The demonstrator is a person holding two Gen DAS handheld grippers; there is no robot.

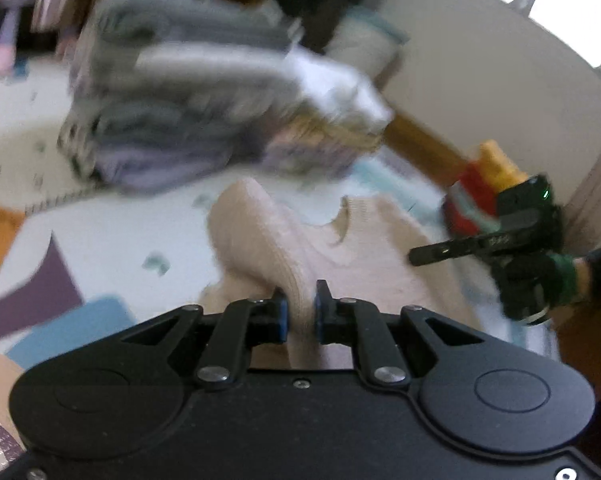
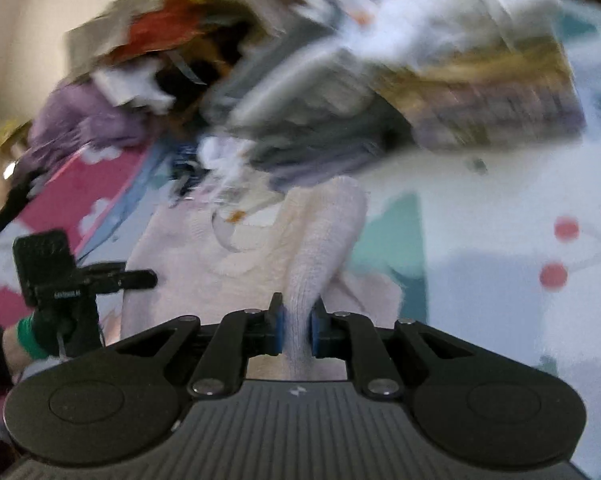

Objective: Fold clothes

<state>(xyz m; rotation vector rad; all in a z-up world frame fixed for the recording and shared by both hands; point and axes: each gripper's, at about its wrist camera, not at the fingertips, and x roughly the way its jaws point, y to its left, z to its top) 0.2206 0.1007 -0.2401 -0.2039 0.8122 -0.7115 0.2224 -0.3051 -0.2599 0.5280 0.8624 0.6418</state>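
The pink sweater (image 1: 364,256) lies on the mat (image 1: 112,232) in the middle. Left tongs (image 1: 300,312) and right tongs (image 2: 296,332) are each pinched nearly closed on a sleeve. It looks soft, light and floppy, so sleeve ends seem good places to hold.

I am working on the floor of a home, likely a child's room. A play mat (image 2: 480,240) with pastel shapes and red dots covers it. Stacks of folded clothes (image 1: 188,112) stand on the mat, a bright toy (image 1: 488,184) sits by the wall (image 1: 480,64).
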